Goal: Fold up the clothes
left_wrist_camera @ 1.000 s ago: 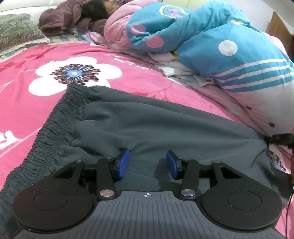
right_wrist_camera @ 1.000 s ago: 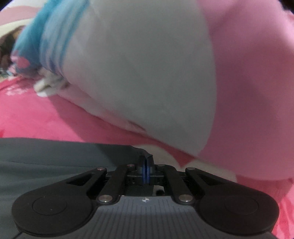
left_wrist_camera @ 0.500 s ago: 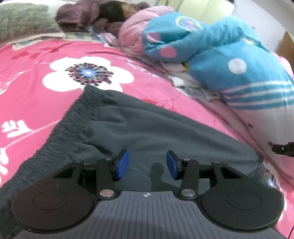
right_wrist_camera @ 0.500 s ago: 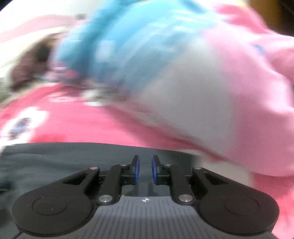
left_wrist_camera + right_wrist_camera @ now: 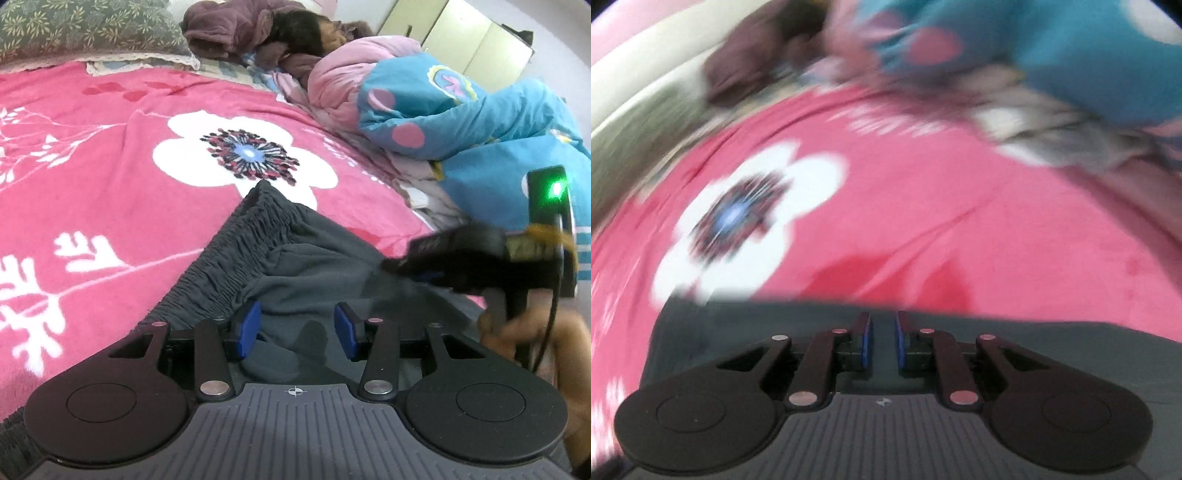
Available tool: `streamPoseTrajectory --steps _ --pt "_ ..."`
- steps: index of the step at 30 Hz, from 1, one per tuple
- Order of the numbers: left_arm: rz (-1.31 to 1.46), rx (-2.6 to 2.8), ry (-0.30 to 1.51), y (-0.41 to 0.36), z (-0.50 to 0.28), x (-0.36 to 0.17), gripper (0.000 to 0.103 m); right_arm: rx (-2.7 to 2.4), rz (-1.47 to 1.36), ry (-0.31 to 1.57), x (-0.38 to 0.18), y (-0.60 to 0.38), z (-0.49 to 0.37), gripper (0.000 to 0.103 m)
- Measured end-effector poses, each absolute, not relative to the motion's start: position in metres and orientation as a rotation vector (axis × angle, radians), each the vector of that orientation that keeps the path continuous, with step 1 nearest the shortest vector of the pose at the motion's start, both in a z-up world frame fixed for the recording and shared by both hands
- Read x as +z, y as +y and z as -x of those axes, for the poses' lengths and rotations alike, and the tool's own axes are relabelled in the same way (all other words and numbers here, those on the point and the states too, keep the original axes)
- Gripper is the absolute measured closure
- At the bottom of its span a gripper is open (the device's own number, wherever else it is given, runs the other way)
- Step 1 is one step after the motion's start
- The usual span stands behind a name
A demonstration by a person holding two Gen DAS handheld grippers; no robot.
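While the dark grey elastic-waisted trousers lie spread on the pink flowered bedspread, the left gripper hovers released and the right gripper, narrowly parted, seemingly empty, crosses over; next, pinch an edge for folding.

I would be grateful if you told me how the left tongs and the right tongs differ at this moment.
The left tongs stand wide apart, while the right tongs leave only a narrow gap. The left view is sharp; the right view is smeared by motion. Grey trousers bulge up between the left pads, whereas nothing is pinched between the right pads. Both have blue pads and hover over the trousers on the pink bedspread.
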State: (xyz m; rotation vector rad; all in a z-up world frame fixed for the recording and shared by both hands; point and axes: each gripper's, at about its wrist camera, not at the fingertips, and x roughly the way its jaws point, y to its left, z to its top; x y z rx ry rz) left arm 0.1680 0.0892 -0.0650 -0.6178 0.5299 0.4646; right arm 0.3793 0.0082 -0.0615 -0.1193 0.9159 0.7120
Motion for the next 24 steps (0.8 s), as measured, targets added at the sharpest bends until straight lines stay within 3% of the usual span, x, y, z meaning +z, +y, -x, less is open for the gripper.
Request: streamPoseTrajectory --steps 5,9,12,17,24 --pt "0.635 0.461 0.53 0.091 -0.167 -0.065 0.058 0.591 -0.109 0.878 -0.011 -0.103 -0.377 0.086" --pt "0.646 0.461 0.531 0.091 -0.166 -0.065 0.058 0.481 -0.276 0.826 0.036 -0.24 -0.339 0.063" --pt "0.649 0.464 0.531 0.09 -0.166 -0.065 0.058 0.32 -0.344 0.824 0.043 -0.331 -0.302 0.06" --pt "0.627 0.473 0.528 0.086 -0.167 -0.065 0.058 0.217 -0.464 0.931 -0.001 -0.402 -0.27 0.06" --pt "0.608 0.478 0.526 0.085 -0.168 -0.065 0.058 0.243 -0.661 0.978 -0.068 -0.397 -0.266 0.06"
